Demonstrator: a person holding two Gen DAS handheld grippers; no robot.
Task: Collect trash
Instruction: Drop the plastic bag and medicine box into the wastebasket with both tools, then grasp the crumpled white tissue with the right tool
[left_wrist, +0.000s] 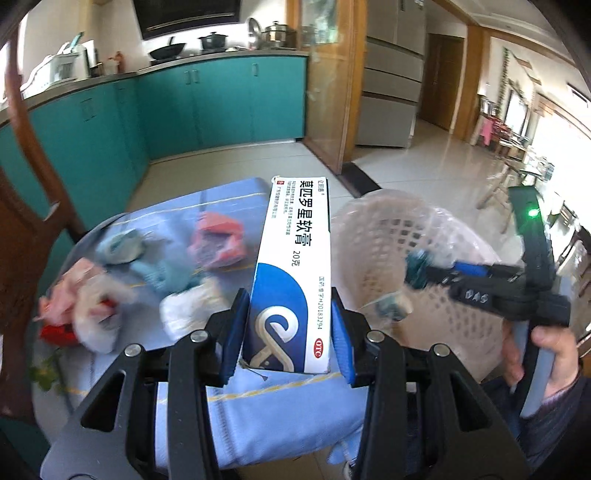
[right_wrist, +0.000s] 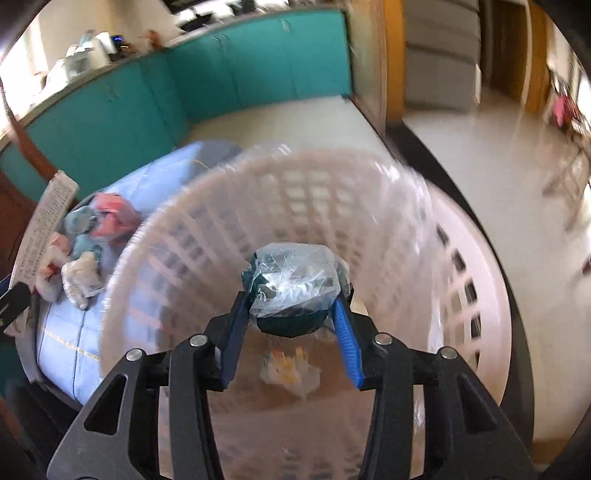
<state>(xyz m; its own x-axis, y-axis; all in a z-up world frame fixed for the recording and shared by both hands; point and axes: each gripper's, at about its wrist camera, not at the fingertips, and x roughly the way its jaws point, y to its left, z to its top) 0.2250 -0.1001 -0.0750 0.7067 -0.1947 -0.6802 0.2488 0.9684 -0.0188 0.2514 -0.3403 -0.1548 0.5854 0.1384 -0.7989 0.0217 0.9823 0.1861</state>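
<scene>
My left gripper (left_wrist: 288, 328) is shut on a white and blue medicine box (left_wrist: 291, 258), which stands upright between the blue pads above the blue cloth (left_wrist: 258, 406). To its right stands a pale plastic basket (left_wrist: 373, 240) lined with clear film. My right gripper (right_wrist: 291, 314) hangs over the basket's (right_wrist: 461, 280) mouth, its fingertips pressed on a teal bundle wrapped in clear plastic (right_wrist: 293, 284). In the left wrist view the right gripper (left_wrist: 404, 290) reaches in from the right, held by a hand (left_wrist: 554, 354). A clear wrapper (right_wrist: 288, 365) lies on the basket's bottom.
Crumpled scraps lie on the cloth left of the box: pink (left_wrist: 218, 240), teal (left_wrist: 162, 273), white (left_wrist: 192, 310), red (left_wrist: 59, 332). A wooden chair back (left_wrist: 26, 184) rises at the left. Teal cabinets (left_wrist: 207, 103) stand behind, with tiled floor (left_wrist: 424, 155) to the right.
</scene>
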